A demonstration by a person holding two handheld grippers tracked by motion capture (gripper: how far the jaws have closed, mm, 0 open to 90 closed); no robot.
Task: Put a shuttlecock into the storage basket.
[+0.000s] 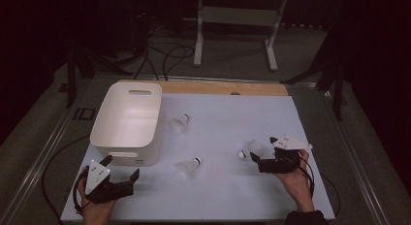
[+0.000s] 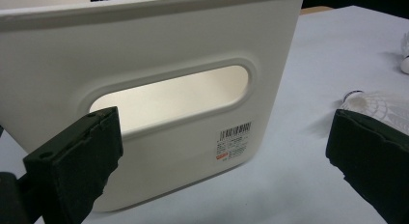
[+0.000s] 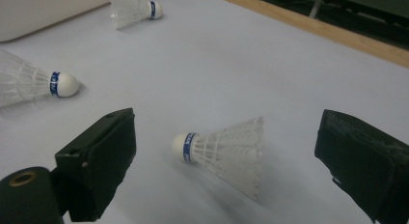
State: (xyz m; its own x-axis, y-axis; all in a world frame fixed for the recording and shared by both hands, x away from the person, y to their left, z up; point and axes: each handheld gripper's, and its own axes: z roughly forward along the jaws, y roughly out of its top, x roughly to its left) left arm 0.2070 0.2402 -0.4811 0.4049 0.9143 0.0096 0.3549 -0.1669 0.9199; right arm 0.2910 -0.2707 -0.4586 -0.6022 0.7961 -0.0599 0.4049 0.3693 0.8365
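Observation:
A white plastic bin (image 1: 127, 120) with handle cutouts stands at the table's left. Three white shuttlecocks lie on the pale sheet: one beside the bin (image 1: 179, 123), one in the middle front (image 1: 188, 168), one at the right (image 1: 248, 150). My left gripper (image 1: 121, 167) rests open just in front of the bin, facing its near wall (image 2: 193, 50); the middle shuttlecock (image 2: 381, 105) lies by its right jaw. My right gripper (image 3: 226, 132) is open, its jaws on either side of the right shuttlecock (image 3: 222, 149), which lies on its side untouched.
A wooden strip (image 1: 228, 88) runs along the table's far edge. Beyond it on the floor are black cables (image 1: 165, 55) and a white metal stand (image 1: 237, 21). The other two shuttlecocks (image 3: 29, 81) (image 3: 132, 9) lie farther off in the right gripper view.

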